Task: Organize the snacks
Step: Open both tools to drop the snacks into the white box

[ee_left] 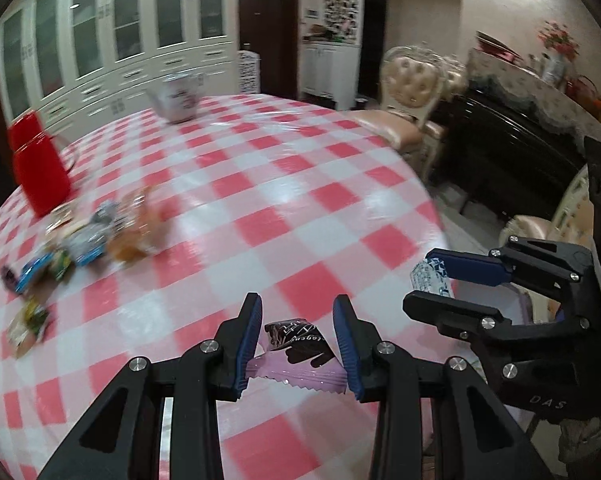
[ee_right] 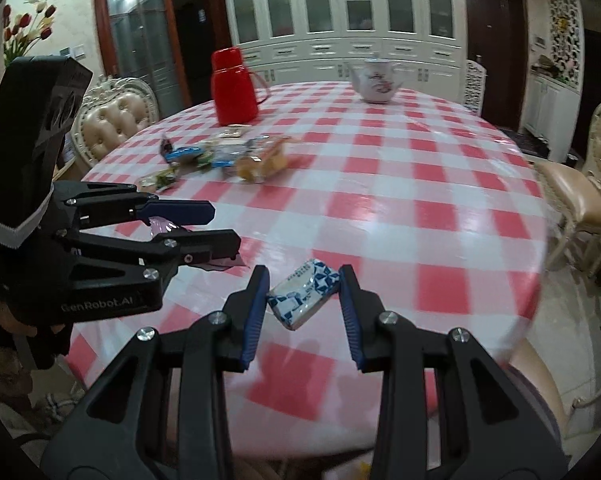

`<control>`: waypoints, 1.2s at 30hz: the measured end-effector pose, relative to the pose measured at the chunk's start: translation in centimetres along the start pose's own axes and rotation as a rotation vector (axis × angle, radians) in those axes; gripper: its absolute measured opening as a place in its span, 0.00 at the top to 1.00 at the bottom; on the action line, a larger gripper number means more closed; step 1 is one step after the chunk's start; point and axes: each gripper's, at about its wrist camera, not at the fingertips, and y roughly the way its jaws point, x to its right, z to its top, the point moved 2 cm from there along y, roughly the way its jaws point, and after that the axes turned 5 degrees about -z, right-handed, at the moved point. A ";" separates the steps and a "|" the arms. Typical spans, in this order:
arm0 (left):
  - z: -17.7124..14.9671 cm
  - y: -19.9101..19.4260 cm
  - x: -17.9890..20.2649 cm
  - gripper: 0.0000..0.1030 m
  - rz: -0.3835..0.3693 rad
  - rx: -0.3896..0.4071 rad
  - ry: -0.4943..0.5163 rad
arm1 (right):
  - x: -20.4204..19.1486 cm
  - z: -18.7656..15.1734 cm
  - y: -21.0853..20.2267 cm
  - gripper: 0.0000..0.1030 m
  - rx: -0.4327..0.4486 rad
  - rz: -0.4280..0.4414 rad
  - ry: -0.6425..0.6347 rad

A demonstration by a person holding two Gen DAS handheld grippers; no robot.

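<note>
The left tool (ee_left: 296, 312) is clenching a pink-and-brown snack wrapper (ee_left: 296, 344) between its blue pads, holding it above the near edge of the checkered surface (ee_left: 300, 200). The right tool (ee_right: 304, 284) is gripping a small blue-and-white packet (ee_right: 304, 298), tilted between its pads, also above the near part of the surface. The two tools are hanging side by side, close together. A blurred heap of snacks (ee_right: 228, 156) is lying farther back on the left, in front of a red flask (ee_right: 234, 88). A white teapot (ee_right: 376, 80) is standing at the far side.
</note>
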 end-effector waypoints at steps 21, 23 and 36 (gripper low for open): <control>-0.5 8.4 19.3 0.62 -0.494 -0.151 0.159 | 16.4 -9.4 -5.2 0.61 -0.326 -0.299 -0.137; -1.5 9.8 20.3 0.62 -0.535 -0.198 0.173 | 17.4 -11.4 -4.1 0.58 -0.410 -0.320 -0.165; -0.7 5.9 6.2 0.30 -0.349 0.009 -0.124 | 17.9 -8.2 -3.8 0.39 -0.236 -0.335 0.029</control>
